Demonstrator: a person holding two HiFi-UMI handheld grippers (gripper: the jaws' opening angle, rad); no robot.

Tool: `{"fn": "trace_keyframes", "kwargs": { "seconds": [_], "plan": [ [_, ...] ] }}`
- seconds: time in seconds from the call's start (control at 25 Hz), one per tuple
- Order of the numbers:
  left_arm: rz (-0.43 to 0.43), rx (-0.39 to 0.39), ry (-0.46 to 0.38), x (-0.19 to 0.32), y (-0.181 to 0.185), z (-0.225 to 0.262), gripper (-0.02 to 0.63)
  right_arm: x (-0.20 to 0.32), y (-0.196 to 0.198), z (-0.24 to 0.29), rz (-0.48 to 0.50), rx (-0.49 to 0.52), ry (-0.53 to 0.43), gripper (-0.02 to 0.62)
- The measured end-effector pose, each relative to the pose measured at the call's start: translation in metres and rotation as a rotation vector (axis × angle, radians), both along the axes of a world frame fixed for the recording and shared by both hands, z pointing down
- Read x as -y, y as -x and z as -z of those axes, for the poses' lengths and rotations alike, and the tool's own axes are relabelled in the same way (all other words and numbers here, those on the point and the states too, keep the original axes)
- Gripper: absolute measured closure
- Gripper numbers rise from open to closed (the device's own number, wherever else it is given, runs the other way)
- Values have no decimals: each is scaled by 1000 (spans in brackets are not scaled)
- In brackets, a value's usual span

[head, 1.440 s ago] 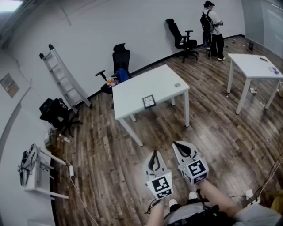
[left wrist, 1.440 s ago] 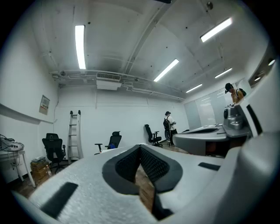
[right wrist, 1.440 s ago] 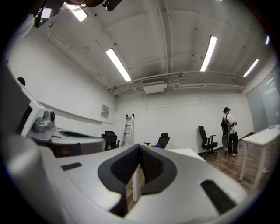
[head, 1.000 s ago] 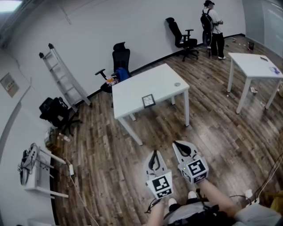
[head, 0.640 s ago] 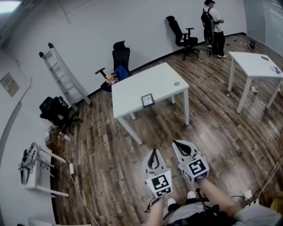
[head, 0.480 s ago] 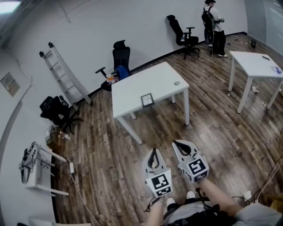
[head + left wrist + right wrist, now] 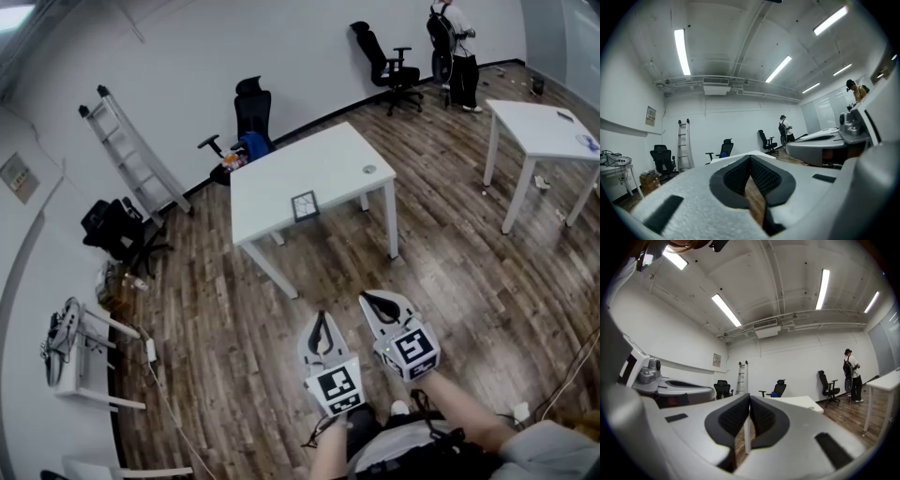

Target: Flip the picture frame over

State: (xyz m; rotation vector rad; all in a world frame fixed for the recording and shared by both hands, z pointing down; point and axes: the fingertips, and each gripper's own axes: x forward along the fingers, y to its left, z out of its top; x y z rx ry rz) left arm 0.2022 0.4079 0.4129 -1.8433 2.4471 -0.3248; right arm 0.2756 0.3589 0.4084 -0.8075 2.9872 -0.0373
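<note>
Hovering low, left gripper (image 7: 321,319) and right gripper (image 7: 367,299) have jaws clenched, empty; picture frame (image 7: 304,205) lies on desk (image 7: 281,178) at twelve o'clock

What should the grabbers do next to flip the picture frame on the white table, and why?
Probably step closer to the white table first. The picture frame lies near its front edge, well beyond the left gripper and right gripper, with wood floor between. Both are shut and empty, so they should open once near.
</note>
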Motion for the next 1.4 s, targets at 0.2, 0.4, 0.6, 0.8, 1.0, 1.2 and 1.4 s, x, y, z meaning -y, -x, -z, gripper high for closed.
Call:
{"fn": "trace_keyframes", "kwargs": {
  "seconds": [0.2,0.4,0.6,0.8,1.0,1.2,1.4],
  "plan": [
    [-8,-13,1,15,12,-3,603,14,11,-4,-12,4,28,594],
    [-30,-15,2,47,40,-9,603,43,39,-9,-28,-8,16,594],
    [-68,-29,-1,92,80,-13,603,84,74,-13,-67,-31,-3,594],
    [-113,-41,-11,136,126,-13,603,125,114,-13,-128,-28,17,594],
    [-161,-37,-2,165,164,-16,603,150,153,-17,-176,-37,26,594],
    [-173,-42,-4,180,197,-22,603,160,185,-22,-198,-53,37,594],
    [-175,-29,6,190,216,-22,603,174,202,-24,-215,-57,52,594]
  ]
}}
